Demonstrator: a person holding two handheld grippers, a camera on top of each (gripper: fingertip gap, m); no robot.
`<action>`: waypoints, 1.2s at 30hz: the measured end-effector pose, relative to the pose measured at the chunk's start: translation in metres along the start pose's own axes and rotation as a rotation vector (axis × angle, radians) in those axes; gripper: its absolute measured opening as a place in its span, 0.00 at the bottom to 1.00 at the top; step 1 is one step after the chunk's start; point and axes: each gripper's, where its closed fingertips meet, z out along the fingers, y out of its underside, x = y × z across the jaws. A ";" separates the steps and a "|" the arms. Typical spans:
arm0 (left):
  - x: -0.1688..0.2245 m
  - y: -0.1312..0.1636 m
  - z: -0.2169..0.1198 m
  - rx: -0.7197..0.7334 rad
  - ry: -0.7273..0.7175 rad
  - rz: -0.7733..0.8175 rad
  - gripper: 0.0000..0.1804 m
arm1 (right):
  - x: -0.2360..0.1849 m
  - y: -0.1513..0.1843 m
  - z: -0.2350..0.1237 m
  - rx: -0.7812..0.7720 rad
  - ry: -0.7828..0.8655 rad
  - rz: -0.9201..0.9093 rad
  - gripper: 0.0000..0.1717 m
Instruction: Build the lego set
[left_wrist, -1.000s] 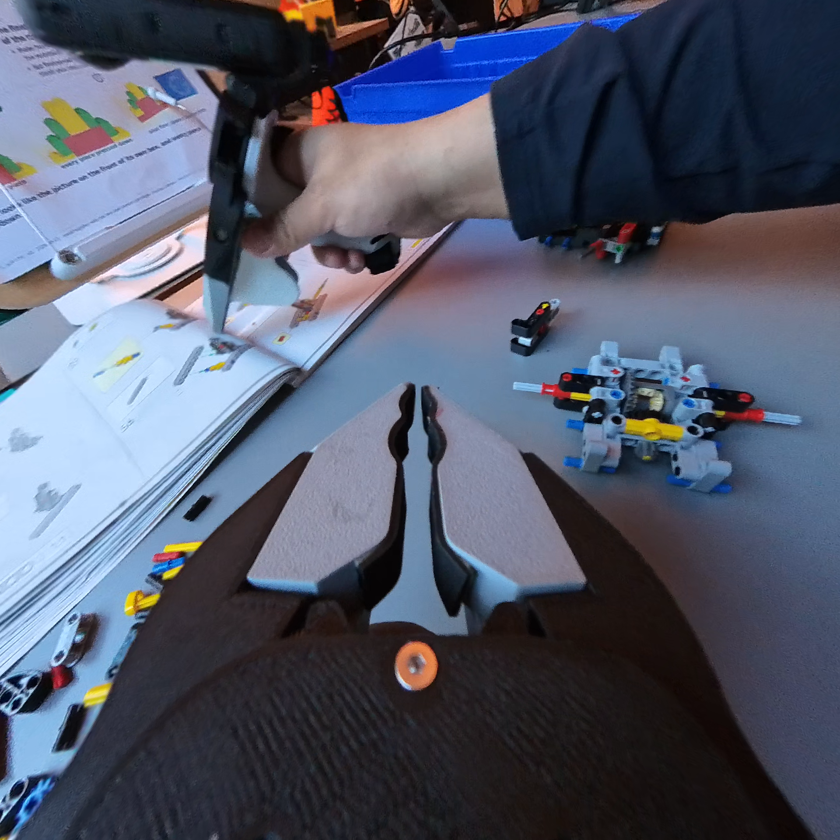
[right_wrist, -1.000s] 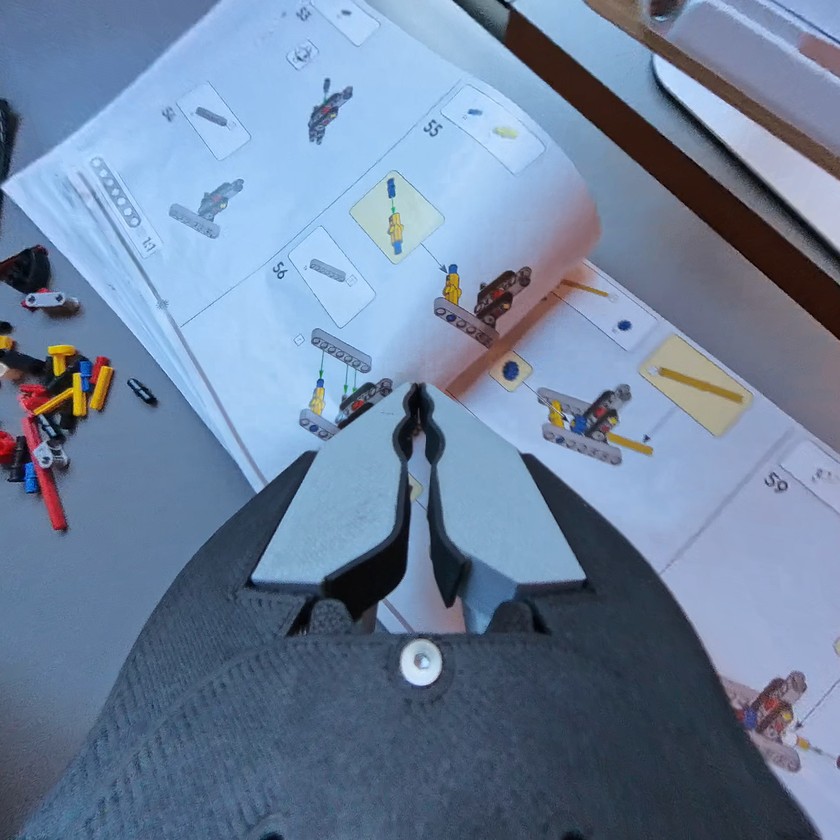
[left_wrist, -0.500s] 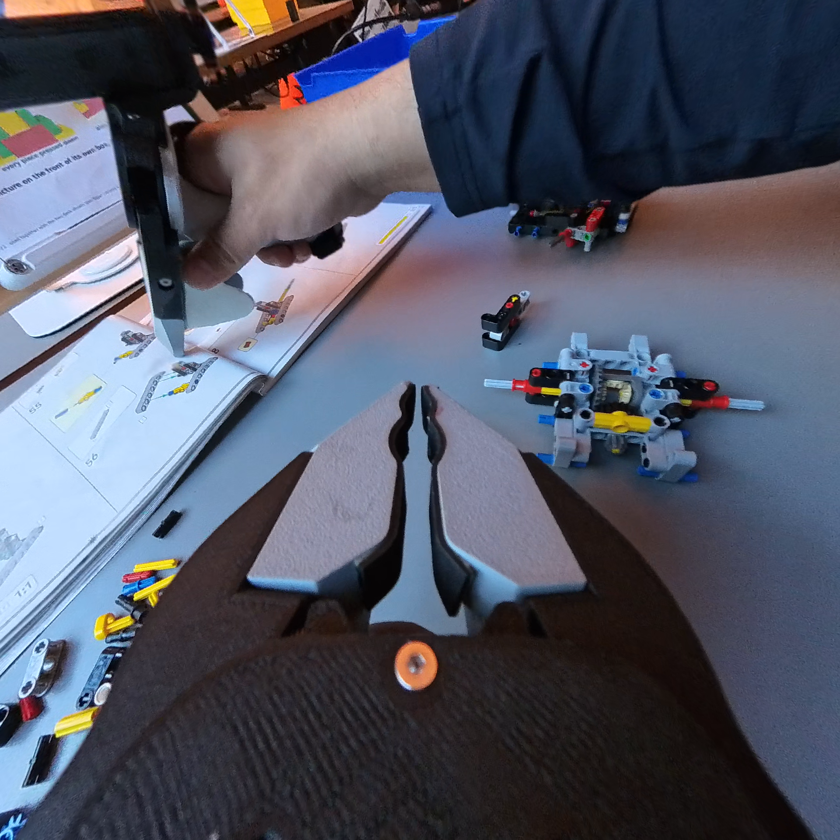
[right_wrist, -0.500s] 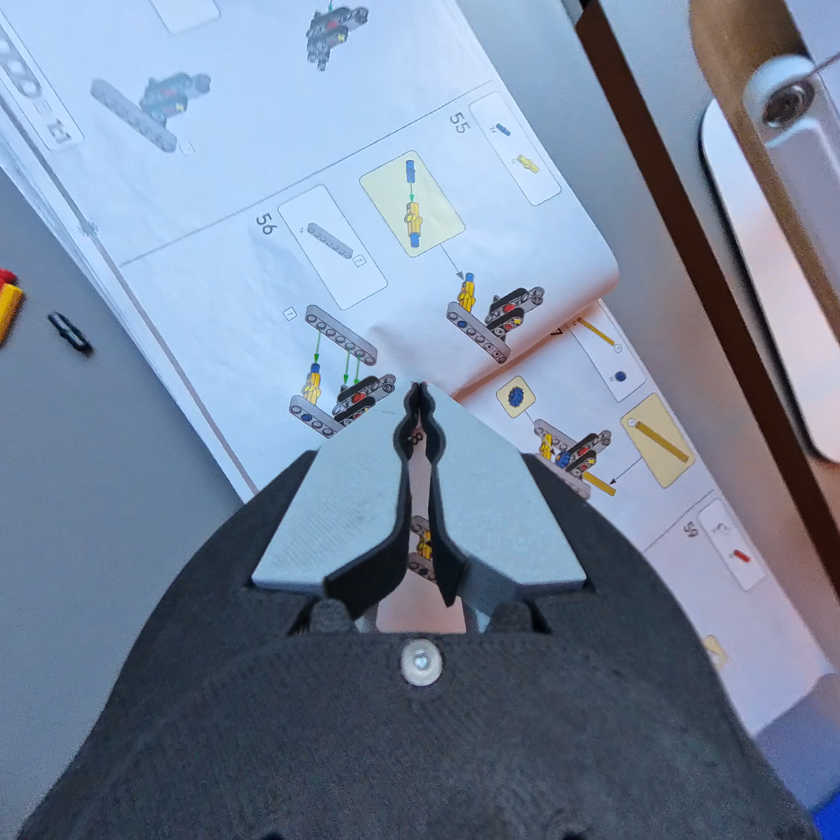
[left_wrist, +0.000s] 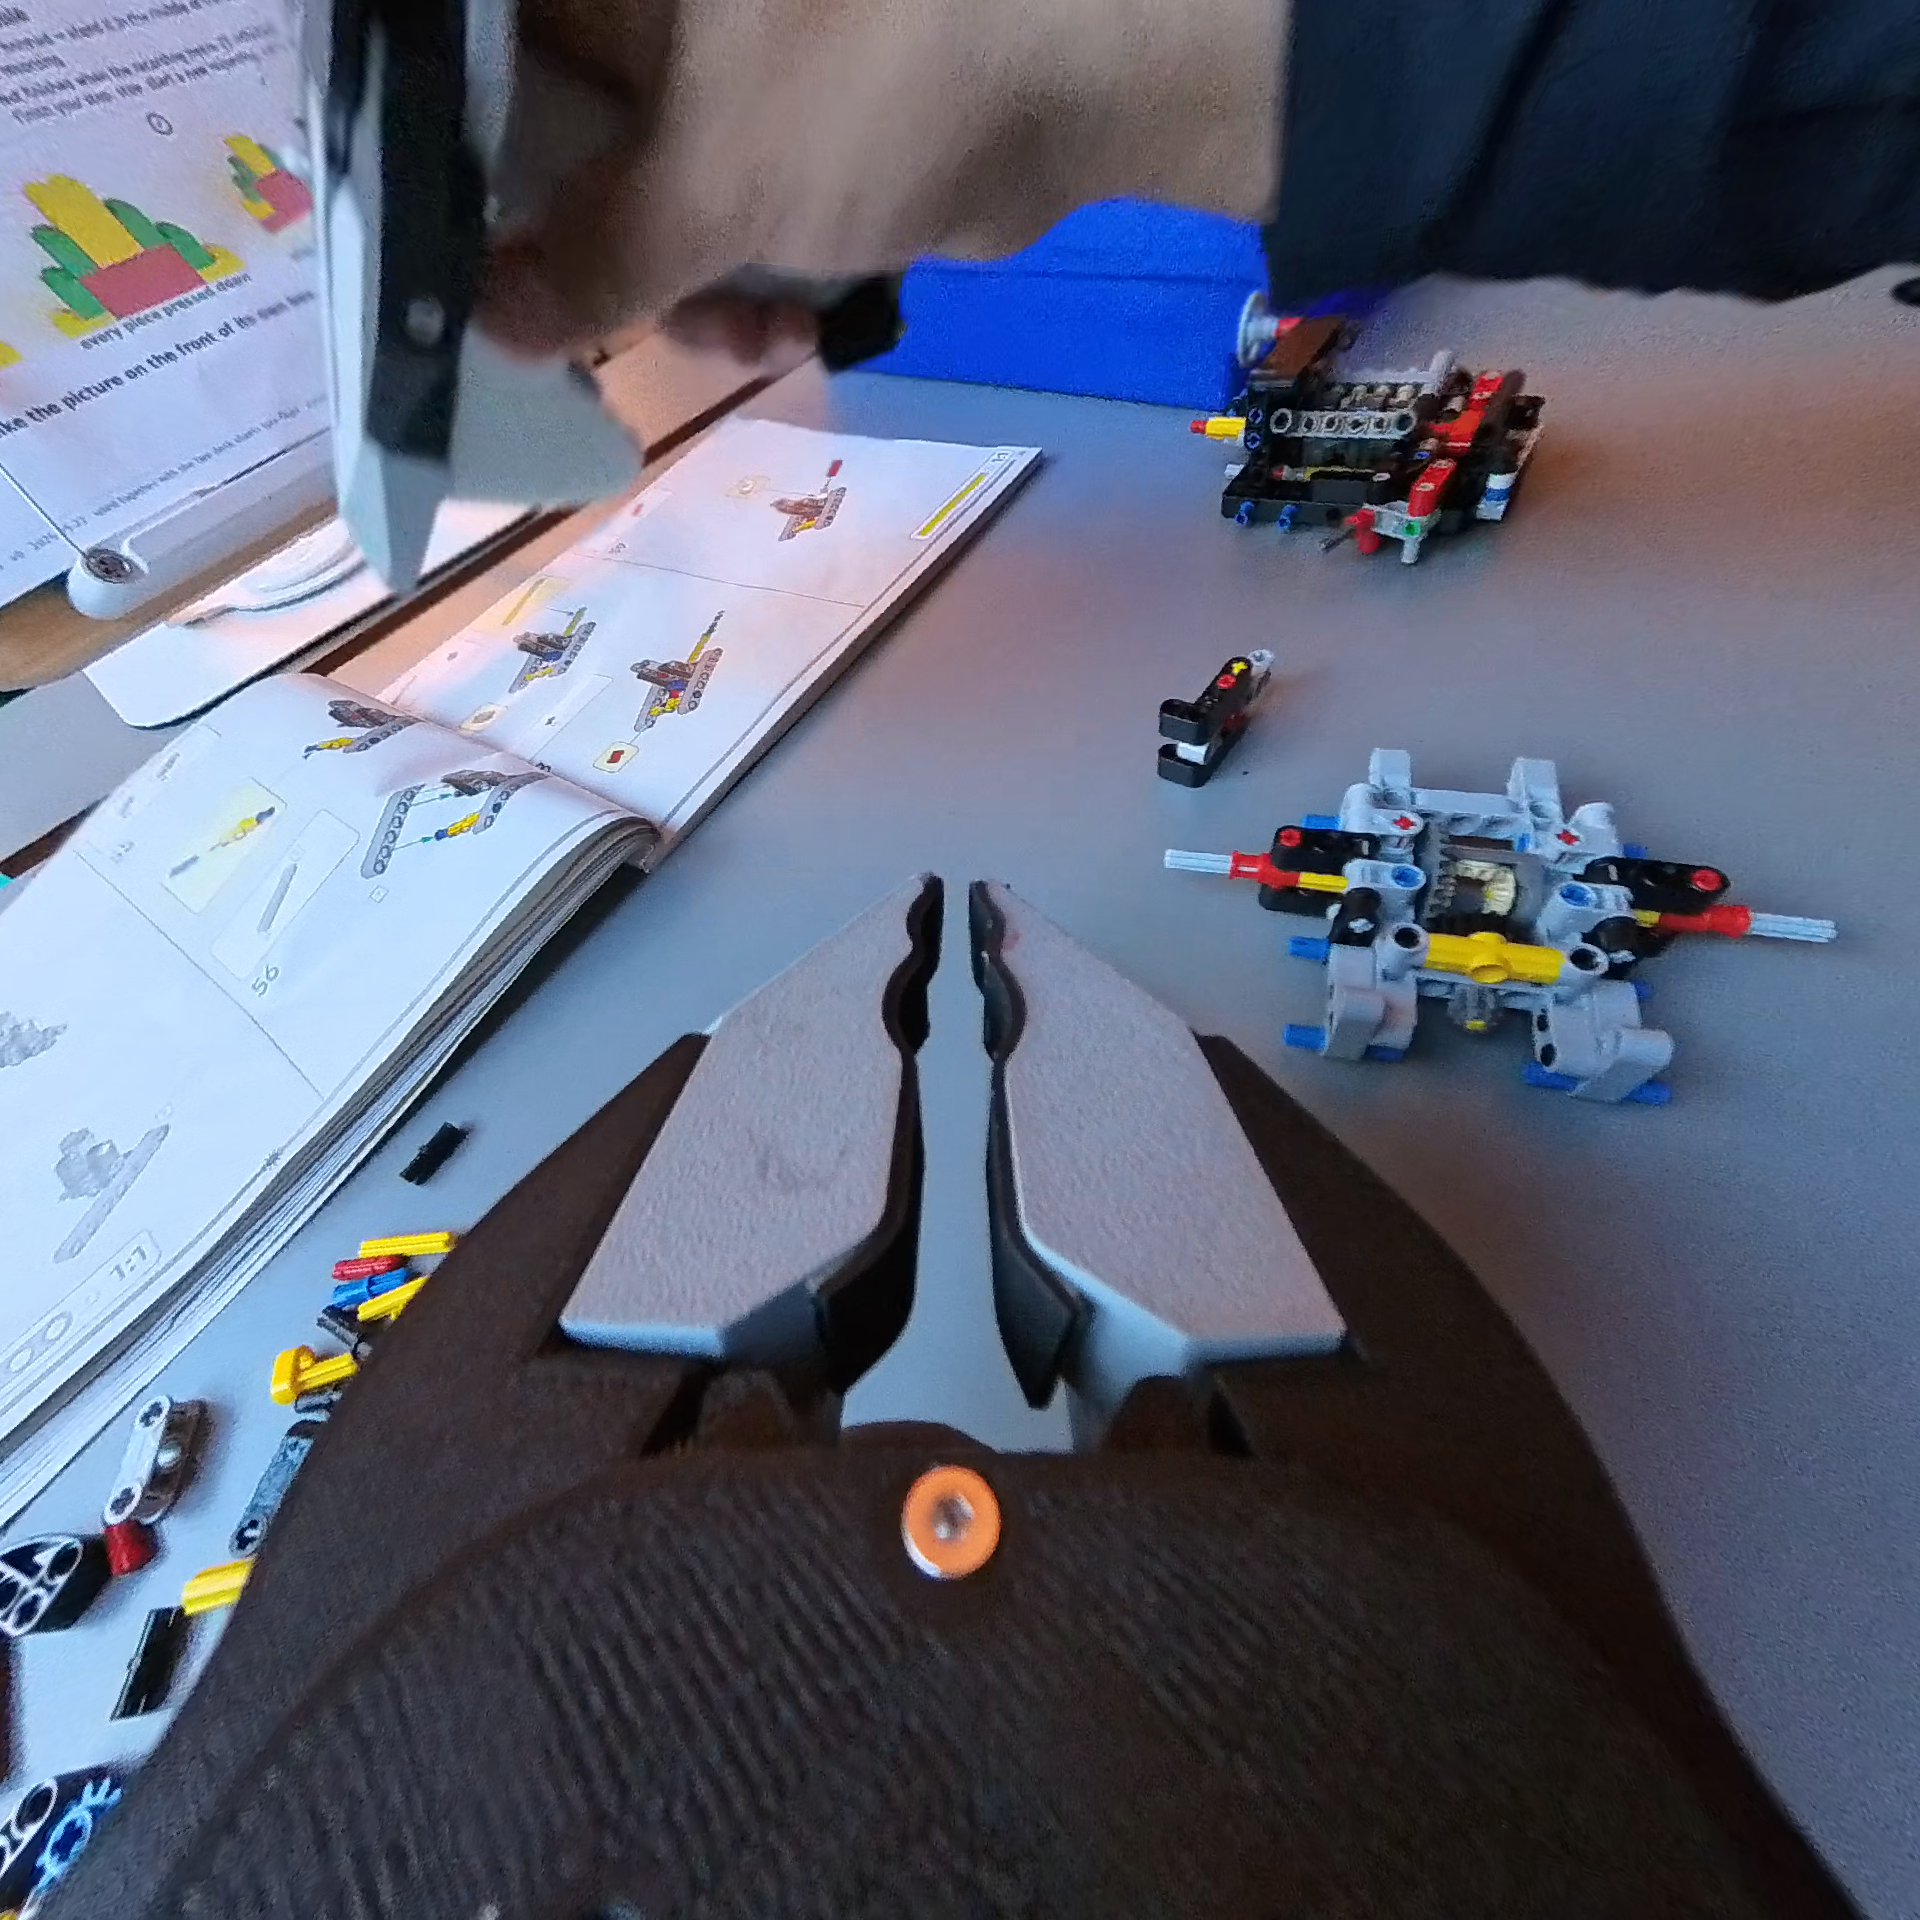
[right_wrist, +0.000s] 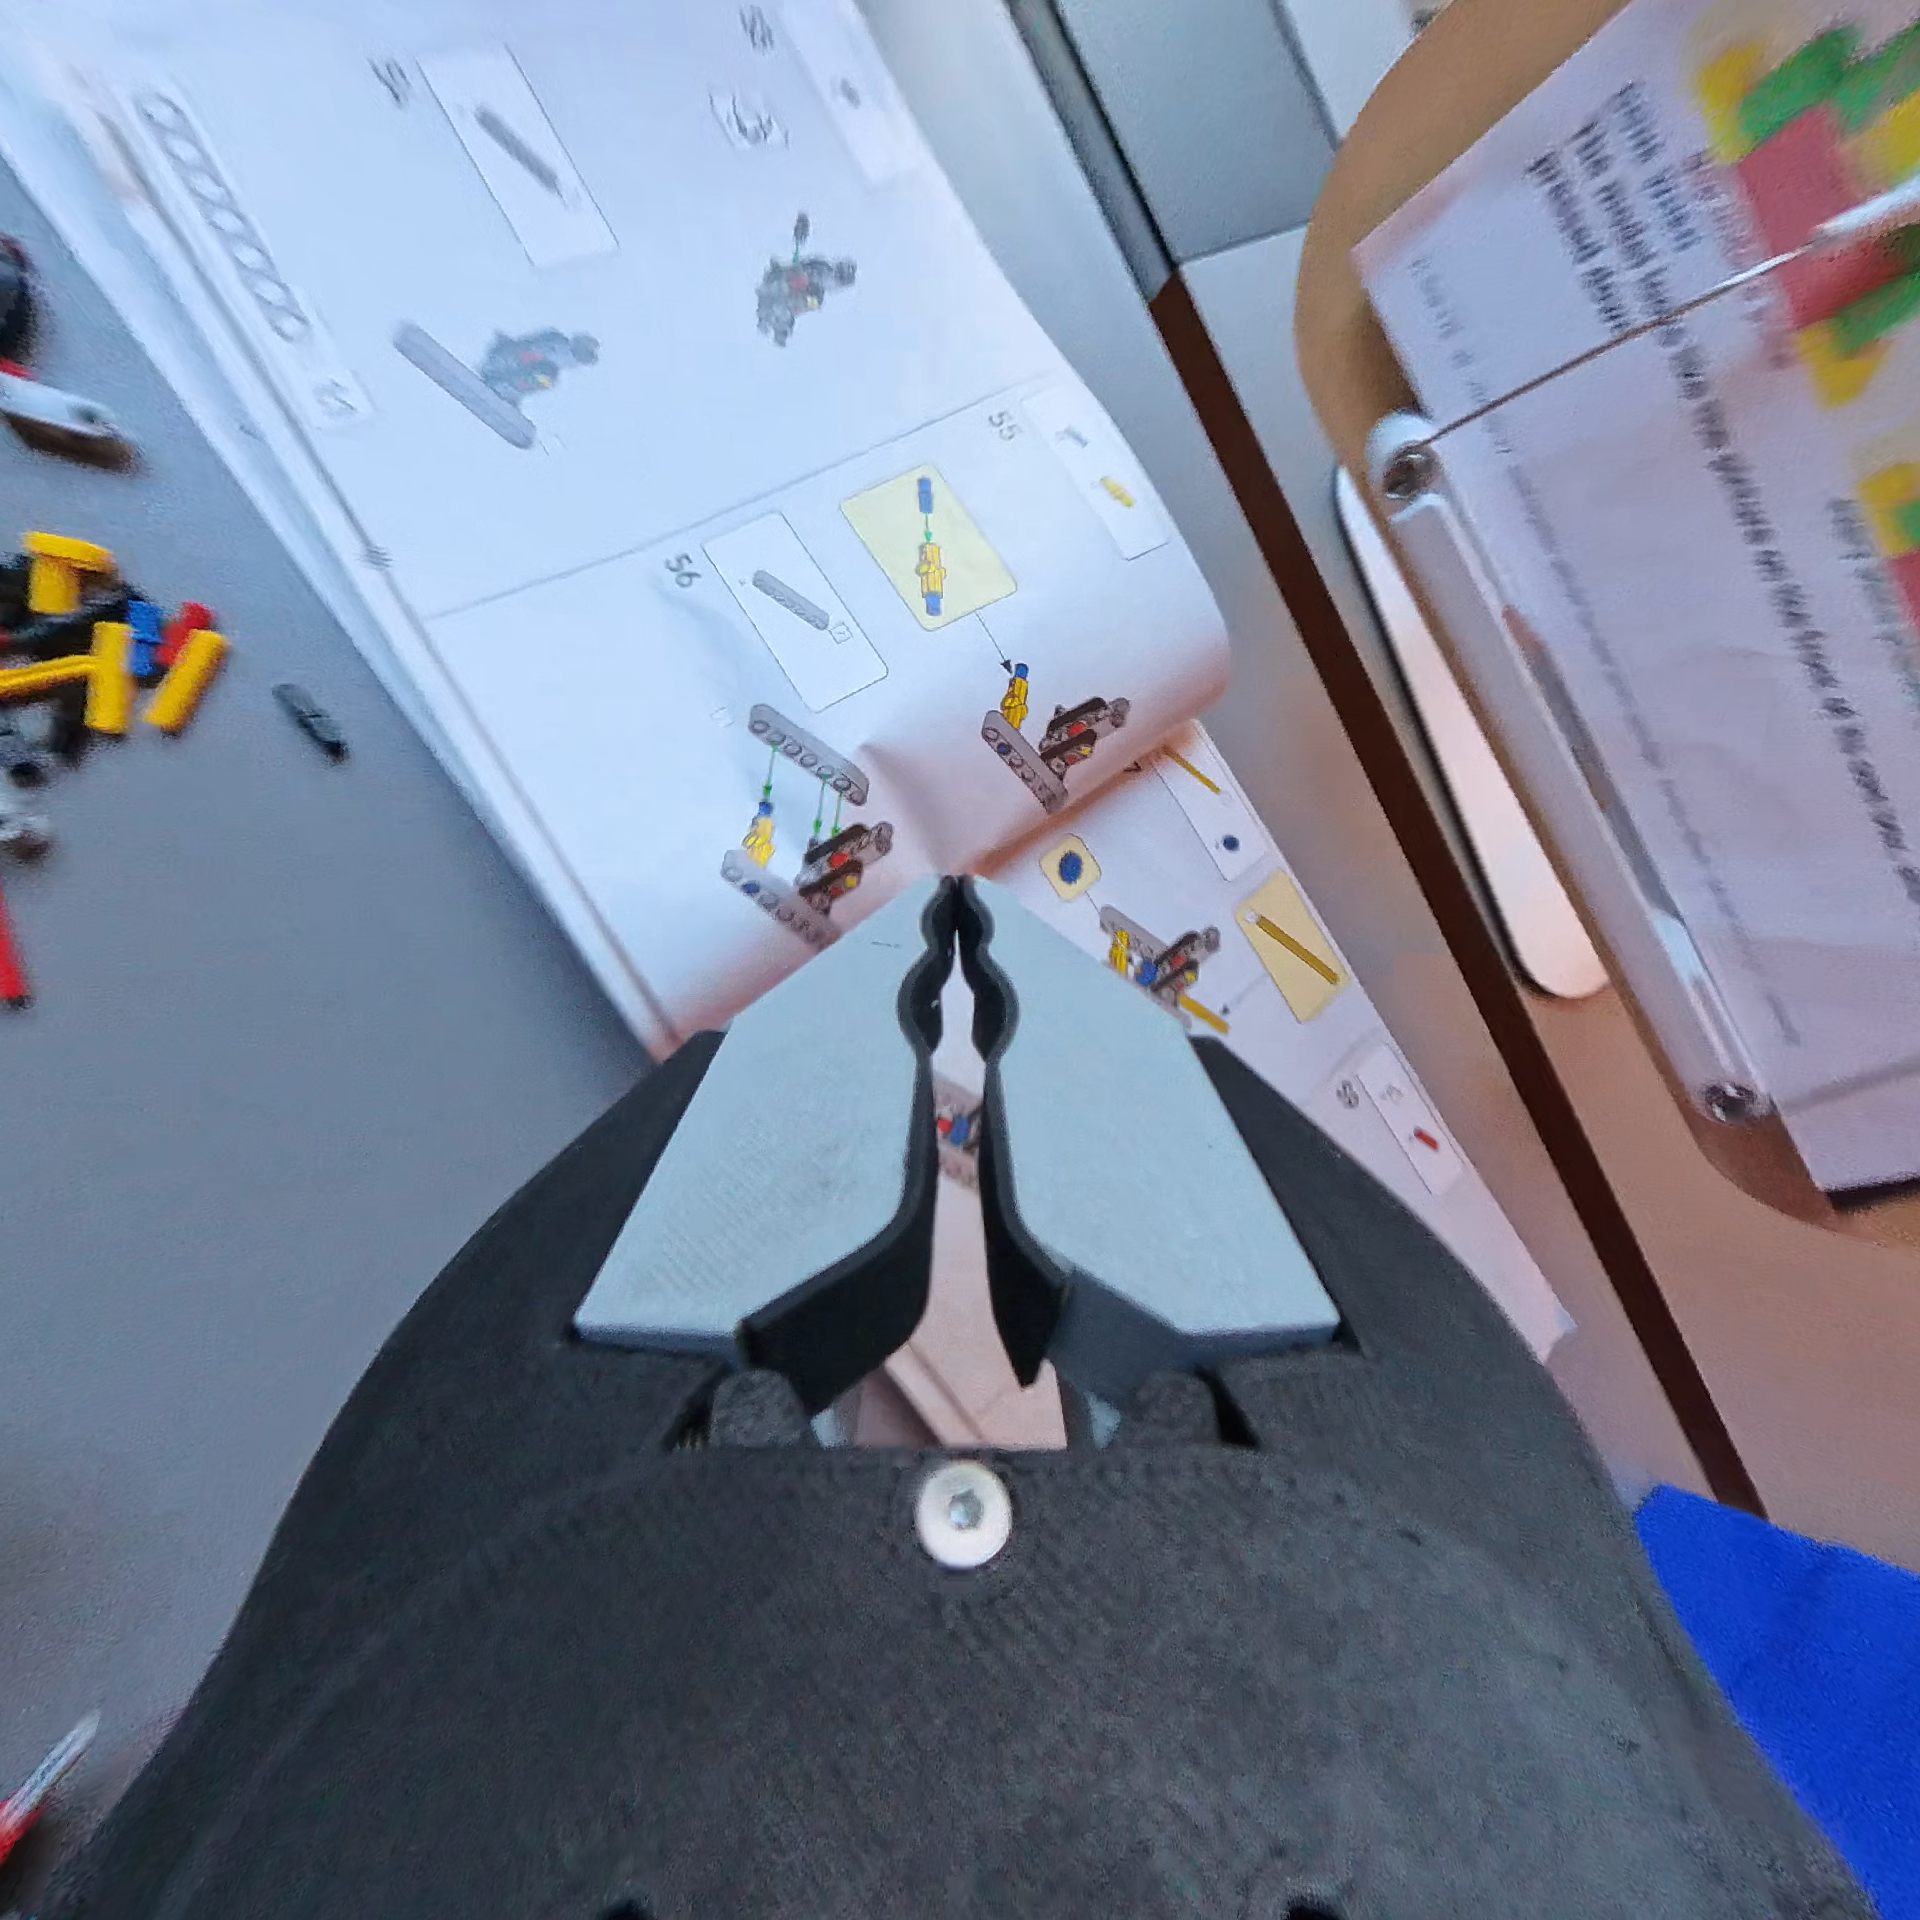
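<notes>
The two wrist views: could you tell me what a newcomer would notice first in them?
Probably the open instruction booklet on the grey table, with the right gripper poised above its pages, jaws shut and empty. In the left view, the grey brick assembly lies right of the empty left gripper, with a darker build farther back and loose bricks near the booklet's edge.
</notes>
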 end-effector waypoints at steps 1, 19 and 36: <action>0.000 0.000 0.000 0.000 0.000 -0.004 0.01 | -0.002 0.001 -0.016 0.025 -0.005 0.014 0.00; -0.002 -0.003 -0.003 0.034 0.035 -0.048 0.07 | -0.106 0.164 -0.159 0.232 -0.096 0.278 0.07; 0.024 -0.008 -0.006 0.056 0.100 0.070 0.10 | -0.105 0.172 -0.150 0.435 0.251 0.149 0.03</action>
